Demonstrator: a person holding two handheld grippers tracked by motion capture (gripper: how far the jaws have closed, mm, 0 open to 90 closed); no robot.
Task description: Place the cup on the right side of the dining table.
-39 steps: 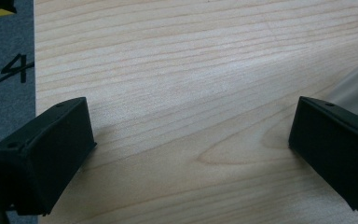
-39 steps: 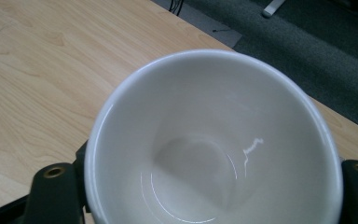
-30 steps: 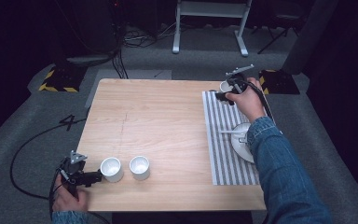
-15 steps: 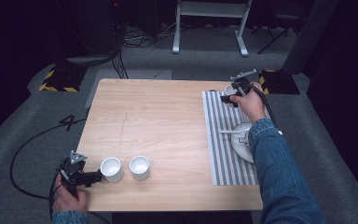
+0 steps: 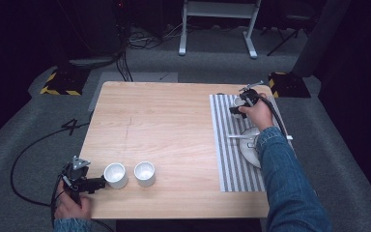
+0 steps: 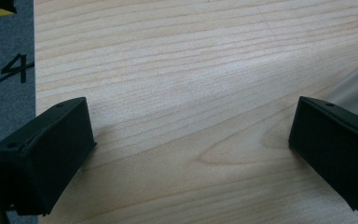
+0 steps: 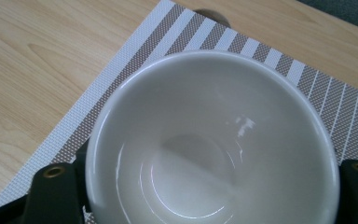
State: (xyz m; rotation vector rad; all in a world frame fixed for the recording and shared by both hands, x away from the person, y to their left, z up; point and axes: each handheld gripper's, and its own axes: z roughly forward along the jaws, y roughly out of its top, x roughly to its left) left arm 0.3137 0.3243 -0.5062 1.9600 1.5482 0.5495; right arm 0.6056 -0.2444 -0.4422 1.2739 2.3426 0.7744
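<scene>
1. Three white cups on the table (image 5: 164, 116). One cup (image 7: 212, 140) sits at the far end of the striped placemat (image 5: 232, 159), between the jaws of the right gripper (image 5: 241, 104); both jaws flank its wall, seemingly closed on it, and whether it rests on the mat or is just lifted cannot be told.
2. Near-left cup (image 5: 115, 175): directly ahead of the left gripper (image 5: 96, 182), which points rightward along the front edge, jaws spread wide and holding nothing.
3. Second near cup (image 5: 144, 173): just beside the first, farther from the left gripper, in line with it.
4. Plate (image 5: 249, 147) with utensil: on the mat, nearer the person than the held cup.
5. Judgement: the left hand is far nearer both near cups; a straight push forward meets the first.
</scene>
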